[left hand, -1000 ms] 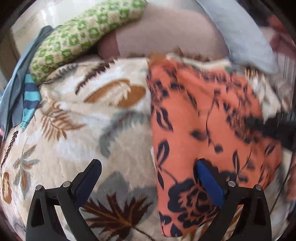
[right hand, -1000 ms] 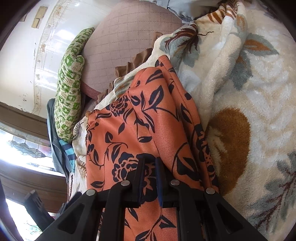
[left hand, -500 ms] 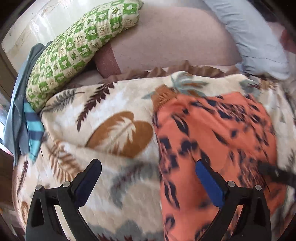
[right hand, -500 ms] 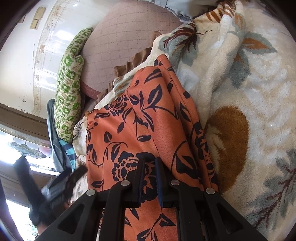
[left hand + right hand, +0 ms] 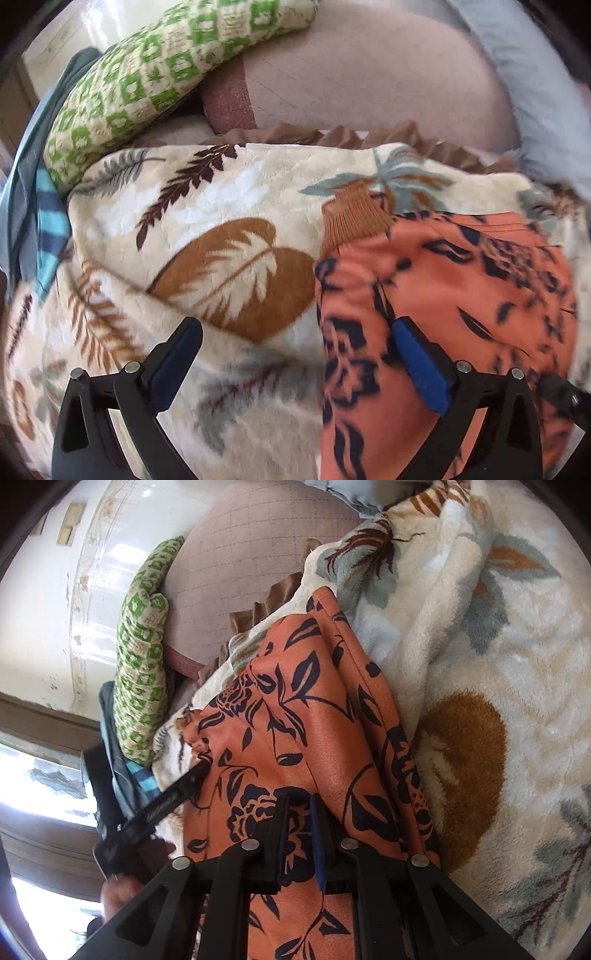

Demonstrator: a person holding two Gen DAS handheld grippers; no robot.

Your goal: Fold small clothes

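An orange garment with dark flower print (image 5: 454, 295) lies on a leaf-patterned fleece blanket (image 5: 221, 266), its brown ribbed cuff (image 5: 351, 221) pointing toward the pillows. My left gripper (image 5: 295, 354) is open and wide above the garment's left edge, with one blue pad over the cloth and the other over the blanket. In the right wrist view my right gripper (image 5: 300, 806) is shut on a fold of the orange garment (image 5: 314, 716). The left gripper's black finger (image 5: 173, 794) reaches the garment's far left edge, with a hand (image 5: 122, 886) behind it.
A green-and-cream patterned pillow (image 5: 155, 85) and a pink cushion (image 5: 369, 81) lie beyond the blanket, with a pale blue pillow (image 5: 535, 81) at the right. Blue and striped clothes (image 5: 44, 229) hang at the left edge. A tiled wall (image 5: 48, 602) and a window (image 5: 37, 786) lie behind.
My left gripper travelled along the garment toward its cuffed end, staying open, and now appears at the garment's edge in the right wrist view. The right gripper kept still, still clamped.
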